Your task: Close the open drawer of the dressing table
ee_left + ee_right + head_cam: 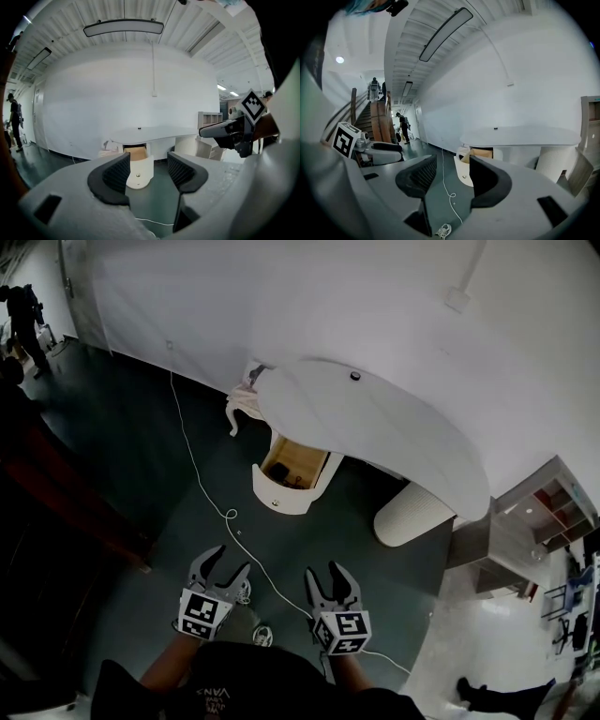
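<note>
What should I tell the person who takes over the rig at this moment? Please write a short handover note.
Left gripper: open, empty, held above the floor.
Right gripper: open, empty, beside the left one.
Drawer of the dressing table: pulled out, well ahead of both grippers; nothing touches it.
White cable: lies on the floor along the way to the drawer.
Done: nothing yet.
Left: go to the drawer and push its front in until it is closed.
</note>
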`<state>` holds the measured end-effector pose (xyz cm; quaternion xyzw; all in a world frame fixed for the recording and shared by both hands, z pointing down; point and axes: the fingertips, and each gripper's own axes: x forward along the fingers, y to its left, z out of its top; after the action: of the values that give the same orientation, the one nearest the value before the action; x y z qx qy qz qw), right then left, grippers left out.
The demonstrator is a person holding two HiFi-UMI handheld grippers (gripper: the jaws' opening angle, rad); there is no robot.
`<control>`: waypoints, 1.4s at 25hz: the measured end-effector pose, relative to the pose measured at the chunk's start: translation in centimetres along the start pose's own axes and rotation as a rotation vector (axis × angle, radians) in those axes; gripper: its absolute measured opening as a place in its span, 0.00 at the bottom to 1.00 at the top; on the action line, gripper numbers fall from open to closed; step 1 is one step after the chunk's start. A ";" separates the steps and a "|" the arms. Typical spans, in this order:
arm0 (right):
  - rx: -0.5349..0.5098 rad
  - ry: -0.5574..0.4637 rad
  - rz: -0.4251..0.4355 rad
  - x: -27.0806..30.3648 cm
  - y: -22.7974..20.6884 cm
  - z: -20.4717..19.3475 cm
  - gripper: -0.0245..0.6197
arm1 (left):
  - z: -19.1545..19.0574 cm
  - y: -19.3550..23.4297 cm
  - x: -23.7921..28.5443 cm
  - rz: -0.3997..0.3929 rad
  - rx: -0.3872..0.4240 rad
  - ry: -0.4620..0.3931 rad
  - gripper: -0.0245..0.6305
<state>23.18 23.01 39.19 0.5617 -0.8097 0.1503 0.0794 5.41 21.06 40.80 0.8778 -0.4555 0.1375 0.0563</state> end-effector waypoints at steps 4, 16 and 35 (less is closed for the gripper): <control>-0.002 0.009 -0.022 2.7 -1.1 0.9 0.35 | 0.5 1.9 3.1 -0.025 0.000 0.010 0.41; 0.022 0.034 -0.101 11.3 -3.5 4.4 0.35 | 1.5 8.4 12.4 -0.138 0.026 0.075 0.42; 0.045 0.076 -0.262 17.3 -5.7 2.7 0.35 | -7.8 11.5 20.9 -0.297 0.035 0.263 0.43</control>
<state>22.46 4.97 42.67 0.6582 -0.7222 0.1780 0.1163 6.01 -0.26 54.10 0.9107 -0.3073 0.2488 0.1198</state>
